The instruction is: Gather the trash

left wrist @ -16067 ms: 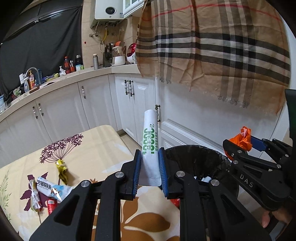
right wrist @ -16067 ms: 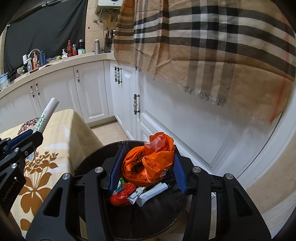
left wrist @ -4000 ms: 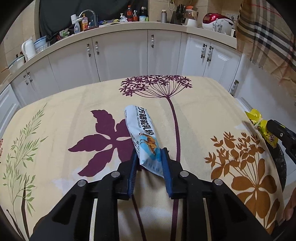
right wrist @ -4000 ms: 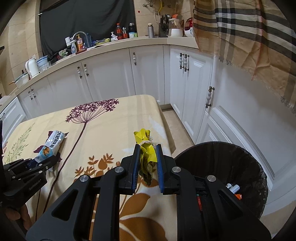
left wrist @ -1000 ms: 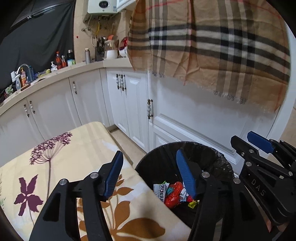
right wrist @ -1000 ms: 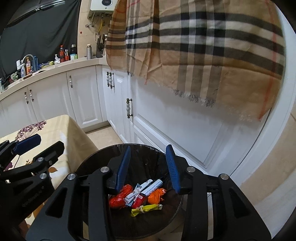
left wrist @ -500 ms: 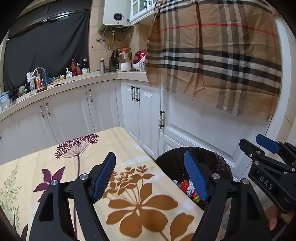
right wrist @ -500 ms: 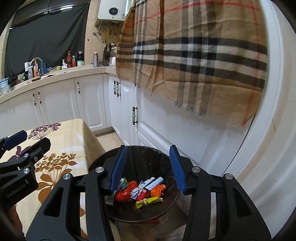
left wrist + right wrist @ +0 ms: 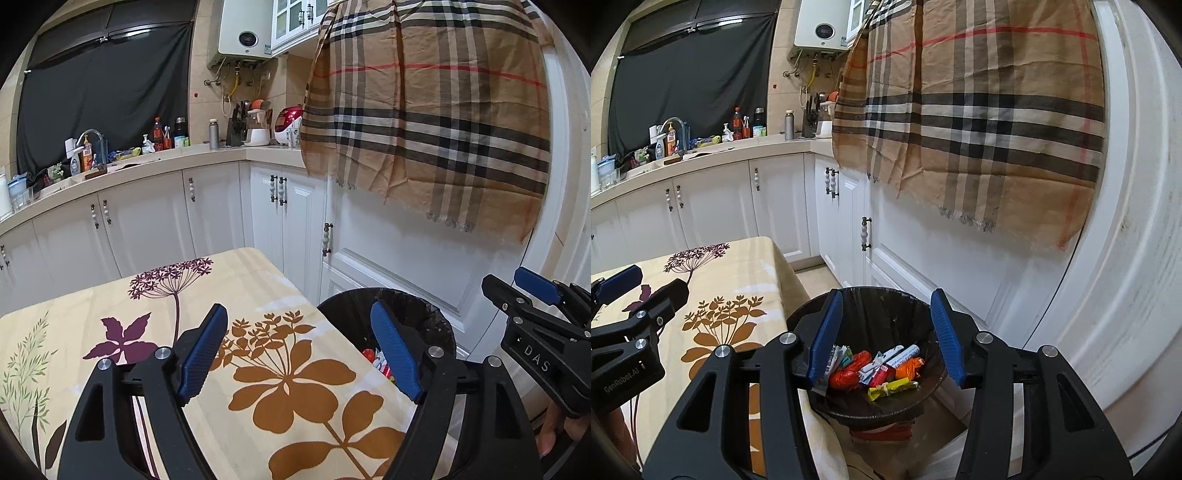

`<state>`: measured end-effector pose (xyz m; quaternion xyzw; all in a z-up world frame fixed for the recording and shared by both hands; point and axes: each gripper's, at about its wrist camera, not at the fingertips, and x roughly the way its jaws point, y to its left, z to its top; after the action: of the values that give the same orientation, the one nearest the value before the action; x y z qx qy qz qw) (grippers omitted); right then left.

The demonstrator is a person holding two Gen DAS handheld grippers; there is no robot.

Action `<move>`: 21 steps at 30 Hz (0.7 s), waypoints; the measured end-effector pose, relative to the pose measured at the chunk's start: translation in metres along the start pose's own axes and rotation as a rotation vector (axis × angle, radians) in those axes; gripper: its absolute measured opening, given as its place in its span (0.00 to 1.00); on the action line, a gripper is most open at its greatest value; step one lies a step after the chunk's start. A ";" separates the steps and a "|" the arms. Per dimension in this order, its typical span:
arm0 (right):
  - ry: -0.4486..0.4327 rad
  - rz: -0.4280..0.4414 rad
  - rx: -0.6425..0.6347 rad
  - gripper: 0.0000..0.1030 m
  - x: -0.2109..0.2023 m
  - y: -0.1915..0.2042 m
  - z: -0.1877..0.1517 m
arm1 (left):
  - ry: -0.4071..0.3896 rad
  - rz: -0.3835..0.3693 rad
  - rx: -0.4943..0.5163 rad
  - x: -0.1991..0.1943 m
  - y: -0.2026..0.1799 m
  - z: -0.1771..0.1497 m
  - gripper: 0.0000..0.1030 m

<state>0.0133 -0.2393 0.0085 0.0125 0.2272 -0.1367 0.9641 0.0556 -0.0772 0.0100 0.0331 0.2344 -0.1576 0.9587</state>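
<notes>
A black lined trash bin [image 9: 882, 317] stands on the floor by the table's right edge. It holds several wrappers [image 9: 882, 369], among them a yellow one [image 9: 892, 387] and red ones. My right gripper [image 9: 886, 295] hovers above the bin, open, with nothing between its blue pads. My left gripper [image 9: 297, 310] is over the corner of the floral tablecloth [image 9: 258, 280]. Its jaws are opening and nothing is between them. The bin [image 9: 406, 295] lies behind its right finger, with wrappers [image 9: 376, 360] showing. The right gripper [image 9: 517, 286] appears at the right edge.
White cabinets [image 9: 280, 221] run behind the table and the bin. A plaid cloth [image 9: 424, 110] hangs over the door above the bin. The worktop [image 9: 147, 158] carries bottles and a tap. A narrow strip of floor [image 9: 812, 273] separates table and cabinets. A hand [image 9: 554, 432] holds the right gripper.
Both grippers drew back and up from the bin, which now looks smaller. The left jaws spread wider and more tablecloth shows beneath them. The right jaws widened slightly.
</notes>
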 end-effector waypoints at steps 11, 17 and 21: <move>-0.009 -0.008 -0.004 0.47 -0.009 0.001 -0.003 | -0.004 0.001 -0.002 -0.005 0.000 -0.004 0.75; -0.008 -0.008 -0.006 0.47 -0.008 0.002 -0.003 | -0.004 -0.001 -0.003 -0.005 0.001 -0.003 0.75; -0.006 -0.007 -0.007 0.47 -0.008 0.002 -0.003 | -0.004 0.000 -0.002 -0.006 0.001 -0.004 0.75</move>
<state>0.0052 -0.2353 0.0096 0.0078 0.2246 -0.1392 0.9644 0.0497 -0.0742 0.0095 0.0319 0.2328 -0.1575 0.9592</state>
